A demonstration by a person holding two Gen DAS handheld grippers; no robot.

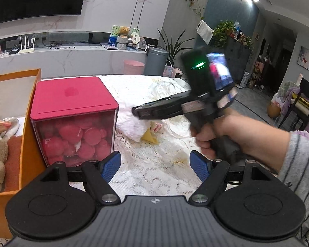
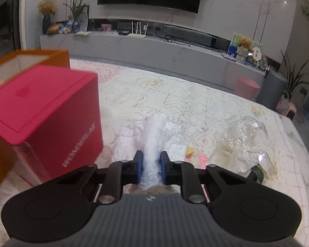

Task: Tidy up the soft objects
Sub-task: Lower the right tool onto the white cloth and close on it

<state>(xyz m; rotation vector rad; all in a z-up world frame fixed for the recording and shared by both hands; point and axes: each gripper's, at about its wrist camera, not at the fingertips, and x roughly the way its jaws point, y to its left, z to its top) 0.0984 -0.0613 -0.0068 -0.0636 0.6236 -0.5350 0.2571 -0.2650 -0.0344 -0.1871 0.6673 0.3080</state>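
step: grasp made | right hand-held gripper (image 2: 151, 165) pinches crumpled white soft cloth (image 2: 154, 135) on lace-covered surface (image 2: 154, 94), right of red-lidded box (image 2: 41, 111) | left hand-held gripper (image 1: 155, 166) wide, empty | next: I'd lift toward open orange cardboard box (image 1: 28, 123), far left

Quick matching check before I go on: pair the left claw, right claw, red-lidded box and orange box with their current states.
Things:
1. left claw
2. right claw
3. red-lidded box
4. orange box

States:
A. clamped on white cloth
B. lid on, red round items inside
C. open, nothing between the pads
D. open top, plush things inside

Pairs: 1-C, 2-A, 3-B, 4-D
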